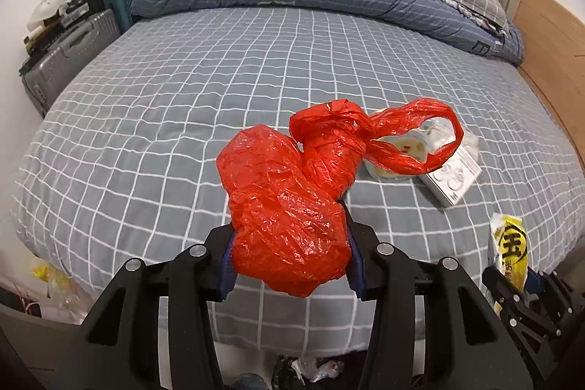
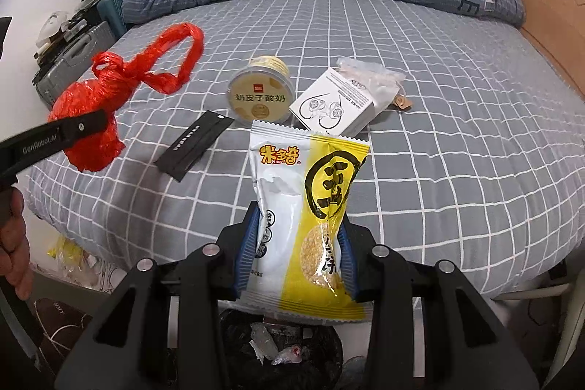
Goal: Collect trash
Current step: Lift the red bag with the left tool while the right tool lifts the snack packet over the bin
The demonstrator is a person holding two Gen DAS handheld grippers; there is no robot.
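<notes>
- Over the bed (image 2: 438, 97) edge, left gripper (image 1: 290, 254) clamps the red bag (image 1: 285, 207) by its bulging body; thin, crinkly, light, knotted loop dangling free.
- Black packet (image 2: 193, 145), yogurt cup (image 2: 261, 94), white box (image 2: 334, 105) lie on the bed, untaken.
- Right gripper (image 2: 299, 243) pinches the snack wrapper (image 2: 310, 207) low down; slick film, featherlight, likely slips.
- Bin (image 2: 285, 346) sits below.

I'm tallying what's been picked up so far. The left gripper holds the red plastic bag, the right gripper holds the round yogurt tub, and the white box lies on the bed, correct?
Not quite: the right gripper holds a yellow-and-white snack packet, as the right wrist view shows. The yogurt tub lies on the bed beside the white box. The left gripper does hold the red plastic bag.
</notes>
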